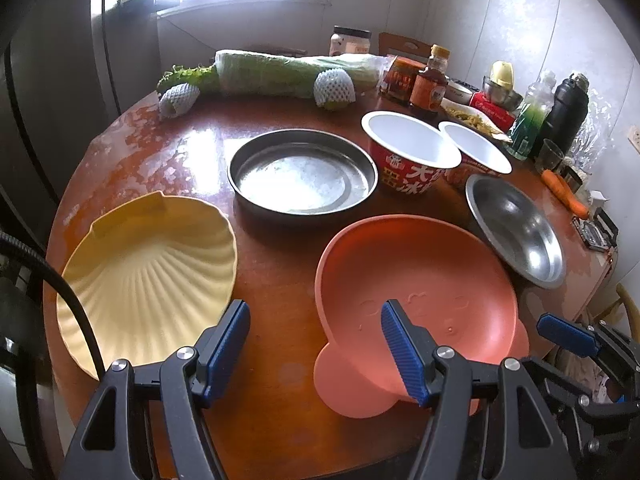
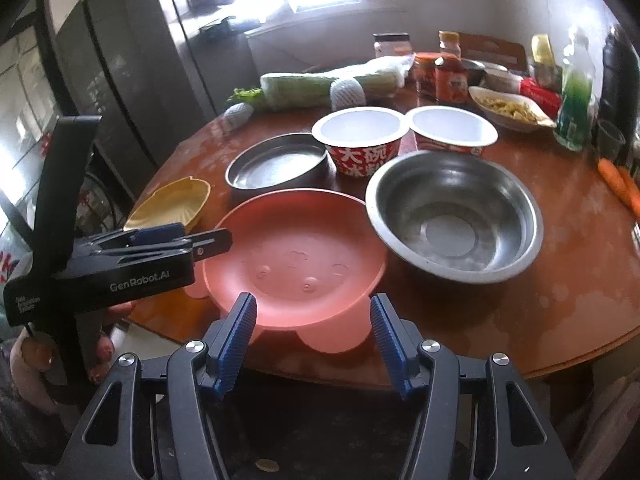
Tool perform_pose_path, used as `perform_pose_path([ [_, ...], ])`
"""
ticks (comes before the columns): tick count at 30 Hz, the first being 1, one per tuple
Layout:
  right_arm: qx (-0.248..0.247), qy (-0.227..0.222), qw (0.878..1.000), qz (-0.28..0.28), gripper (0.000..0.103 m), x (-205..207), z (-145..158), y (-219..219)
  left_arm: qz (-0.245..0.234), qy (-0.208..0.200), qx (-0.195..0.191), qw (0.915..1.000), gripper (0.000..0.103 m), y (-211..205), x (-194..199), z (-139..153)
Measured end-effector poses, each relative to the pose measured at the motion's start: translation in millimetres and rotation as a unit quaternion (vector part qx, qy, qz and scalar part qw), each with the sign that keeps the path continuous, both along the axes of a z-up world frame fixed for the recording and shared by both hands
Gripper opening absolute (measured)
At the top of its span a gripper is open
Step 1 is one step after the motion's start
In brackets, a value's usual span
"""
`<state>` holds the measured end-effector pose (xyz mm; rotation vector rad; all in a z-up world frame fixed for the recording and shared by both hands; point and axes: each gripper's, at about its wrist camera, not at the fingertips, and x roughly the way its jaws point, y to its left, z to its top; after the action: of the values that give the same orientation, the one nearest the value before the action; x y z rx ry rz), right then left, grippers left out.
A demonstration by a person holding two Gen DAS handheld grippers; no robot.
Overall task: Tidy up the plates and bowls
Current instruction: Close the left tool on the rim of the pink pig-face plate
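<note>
The left gripper (image 1: 316, 344) hangs with its blue-padded jaws parted and nothing between them, poised above the near edge of a round wooden table (image 1: 280, 272), its right finger over the near rim of a salmon-pink plate (image 1: 416, 280) with rounded ear-like tabs. The right gripper (image 2: 312, 340), jaws likewise apart and empty, points at the same plate from the near side, its tips flanking the plate's near rim without visibly pressing on it. A person's hand (image 2: 100, 344) grips the left tool's handle at the lower left of the right wrist view.

Left of the pink plate, at the table's near-left edge, lies a yellow shell-shaped dish (image 1: 148, 276). Beyond the two sits a shallow round metal pan (image 1: 302, 176). To the right of the pink plate, close to or touching its rim, rests a stainless steel bowl (image 2: 454, 216). Behind it stand two empty red instant-noodle cups (image 2: 362, 140), side by side with white interiors.

Along the far edge lie a wrapped napa cabbage (image 1: 288, 74) and two foam-netted fruits (image 1: 334, 88), with sauce bottles (image 1: 430, 84) and jars crowded at far right. A carrot (image 1: 564, 194) lies near the right edge.
</note>
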<state>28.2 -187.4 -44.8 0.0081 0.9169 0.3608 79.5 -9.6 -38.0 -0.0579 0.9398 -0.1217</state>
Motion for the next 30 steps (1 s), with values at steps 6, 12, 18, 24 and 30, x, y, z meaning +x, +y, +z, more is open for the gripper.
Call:
perform_pose_path([
  [6, 0.012, 0.011, 1.0, -0.016, 0.061, 8, -9, -4, -0.006, 0.01, 0.006, 0.9999, 0.068, -5, 4, -9],
  [12, 0.015, 0.008, 1.0, -0.021, 0.061, 14, -15, -3, -0.009, 0.022, 0.004, 0.9997, 0.068, -9, 10, -20],
  [18, 0.008, 0.012, 1.0, -0.018, 0.058, 22, -24, 1, -0.007, 0.018, 0.005, 0.9998, 0.067, -10, 11, -22],
  [24, -0.003, 0.007, 1.0, -0.008, 0.041, 27, -27, 6, -0.022, 0.012, 0.005, 0.9997, 0.052, -15, 8, -21],
  [30, -0.011, -0.001, 1.0, -0.002, 0.041, 27, -25, 12, -0.02, 0.012, 0.003, 0.9997, 0.052, -12, 5, -20],
])
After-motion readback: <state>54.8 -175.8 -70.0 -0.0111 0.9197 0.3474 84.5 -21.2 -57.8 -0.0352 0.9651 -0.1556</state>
